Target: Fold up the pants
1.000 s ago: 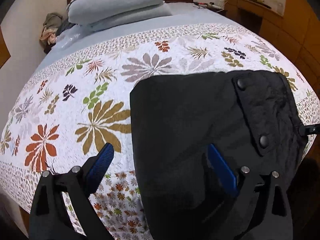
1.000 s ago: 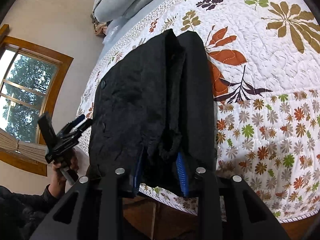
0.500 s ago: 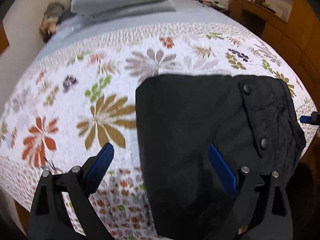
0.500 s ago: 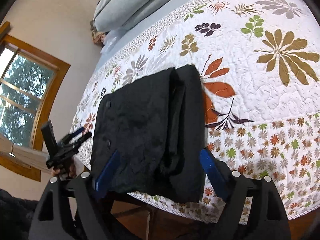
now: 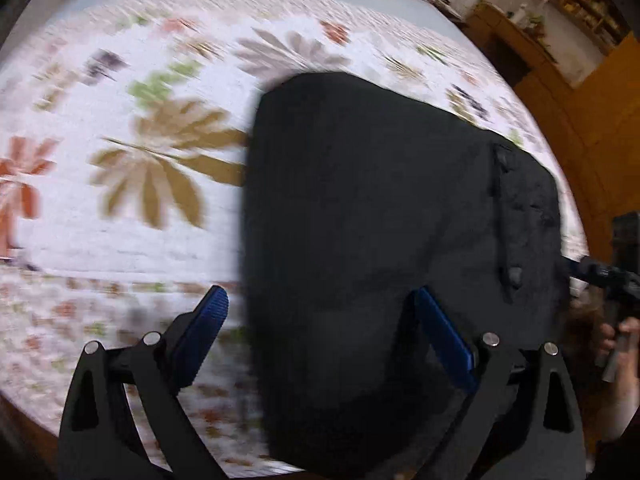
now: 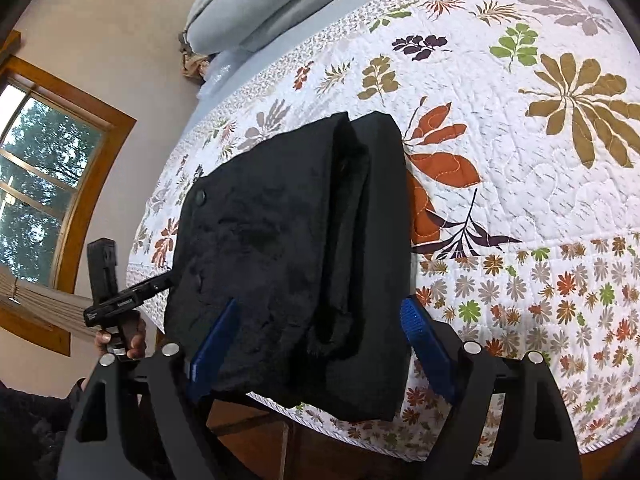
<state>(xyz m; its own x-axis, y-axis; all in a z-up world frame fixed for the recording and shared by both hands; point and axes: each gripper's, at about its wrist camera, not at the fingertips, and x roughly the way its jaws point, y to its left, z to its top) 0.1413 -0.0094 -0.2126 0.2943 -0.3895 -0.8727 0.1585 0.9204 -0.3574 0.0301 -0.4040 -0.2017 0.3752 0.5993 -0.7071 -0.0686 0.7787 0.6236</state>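
so the black pants were lying folded into a chunky rectangle at the near edge of the bed, on the white floral quilt, with the bottom end drooping a little over the side. two dark snap buttons showed on the flap along one edge of the bundle, and a fuzzy lining peeked out along the fold line in the right wrist view.

the right gripper had its blue-padded fingers spread wide. its jaws had just been opening, and while the pants sat between them, the pads weren't pressing on the cloth, so nothing was held.

the left gripper was wide open too. one blue finger hung over the quilt just off the pants' edge and the other over the black fabric, no grip that i could see. that view was pretty smeared with blur.

in the right wrist view you could see the left gripper from the side, its tip right at the button edge of the pants, with a hand wrapped around its handle. grey pillows were stacked at the far end of the bed, and a wood-framed window was off to the side.
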